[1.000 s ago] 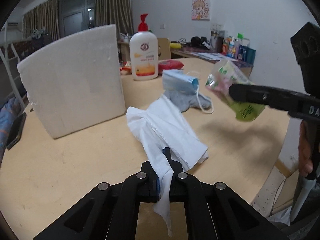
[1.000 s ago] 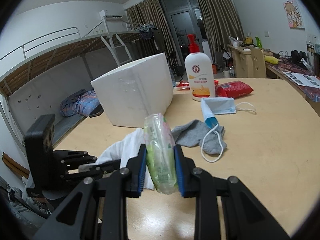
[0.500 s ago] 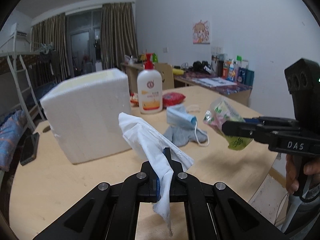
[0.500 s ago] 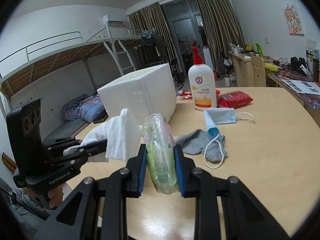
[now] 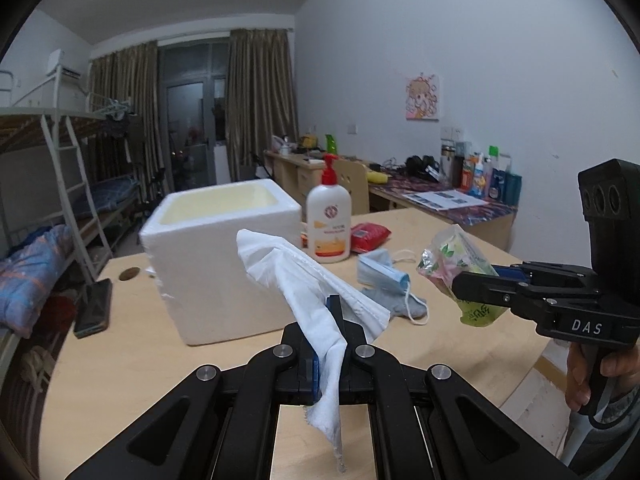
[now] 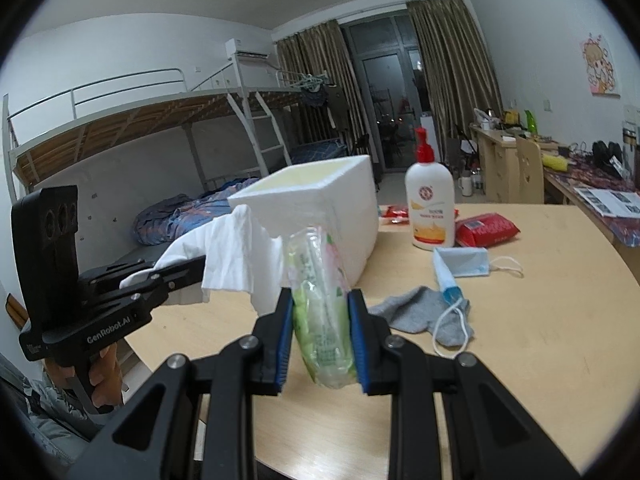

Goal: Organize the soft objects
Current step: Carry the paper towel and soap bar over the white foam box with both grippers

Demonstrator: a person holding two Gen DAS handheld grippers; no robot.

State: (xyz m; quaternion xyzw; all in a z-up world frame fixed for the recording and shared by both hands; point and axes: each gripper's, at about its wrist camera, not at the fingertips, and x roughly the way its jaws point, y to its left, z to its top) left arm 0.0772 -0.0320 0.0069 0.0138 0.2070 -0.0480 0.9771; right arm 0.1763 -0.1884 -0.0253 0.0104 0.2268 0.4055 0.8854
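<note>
My left gripper [image 5: 329, 344] is shut on a white cloth [image 5: 304, 280] and holds it in the air in front of the open white foam box [image 5: 224, 256]. The cloth [image 6: 236, 256] and left gripper [image 6: 192, 268] also show in the right wrist view, beside the box [image 6: 320, 204]. My right gripper [image 6: 320, 332] is shut on a green plastic tissue packet [image 6: 320, 304], held above the table; it also shows in the left wrist view [image 5: 460, 268]. A grey sock [image 6: 420, 312] and a blue face mask [image 6: 460, 264] lie on the table.
A lotion pump bottle [image 5: 329, 220] and a red packet [image 5: 368, 236] stand behind the box on the wooden table [image 5: 120, 360]. A phone [image 5: 94, 308] lies at the table's left edge. A bunk bed [image 6: 160, 140] stands beyond.
Both grippers have risen from near the tabletop. The white cloth was lifted off the table and the box's open top has come into view.
</note>
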